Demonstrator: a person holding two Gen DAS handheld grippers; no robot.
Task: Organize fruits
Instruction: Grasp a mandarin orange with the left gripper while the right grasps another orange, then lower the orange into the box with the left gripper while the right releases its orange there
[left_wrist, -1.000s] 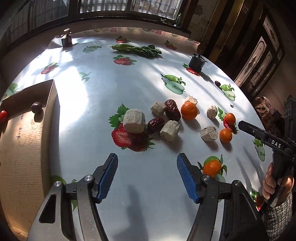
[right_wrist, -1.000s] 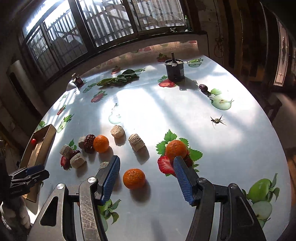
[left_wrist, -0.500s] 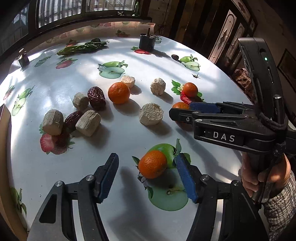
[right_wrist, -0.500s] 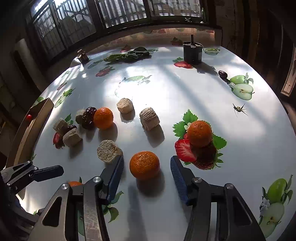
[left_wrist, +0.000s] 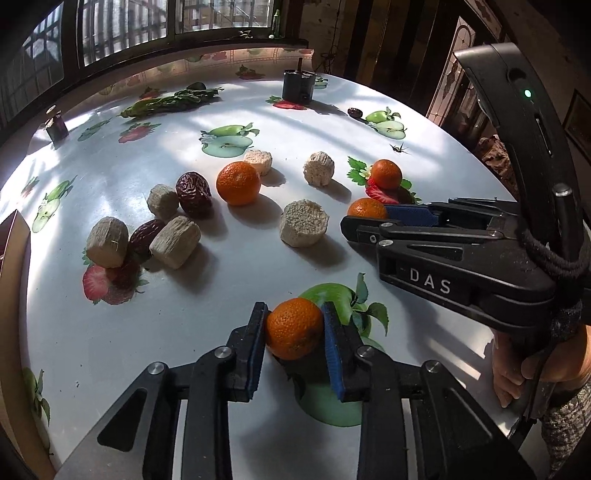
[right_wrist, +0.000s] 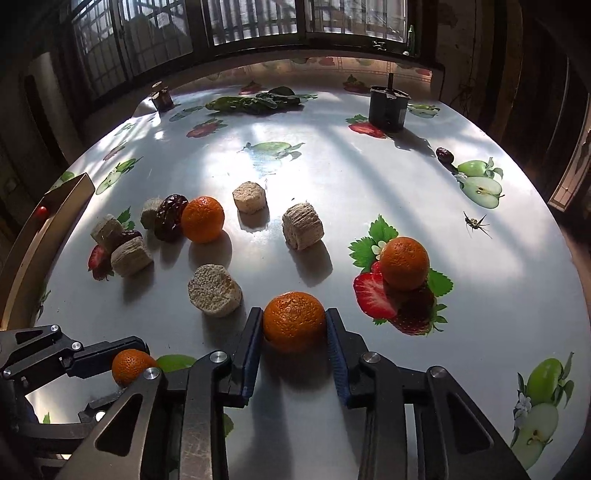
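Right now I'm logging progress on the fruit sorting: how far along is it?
Early. Done: only a small red fruit lies in the cardboard box. In hand: the left gripper is shut on one tangerine, the right gripper on another tangerine. Left on the table: two more tangerines, two red dates beside the beige cylinder chunks, and a lone date far off.

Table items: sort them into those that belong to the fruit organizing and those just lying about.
Job:
left gripper shut on one tangerine
right gripper shut on another tangerine
loose tangerines
red dates
cardboard tray

Lying about:
beige cut chunks
leafy greens
dark canister
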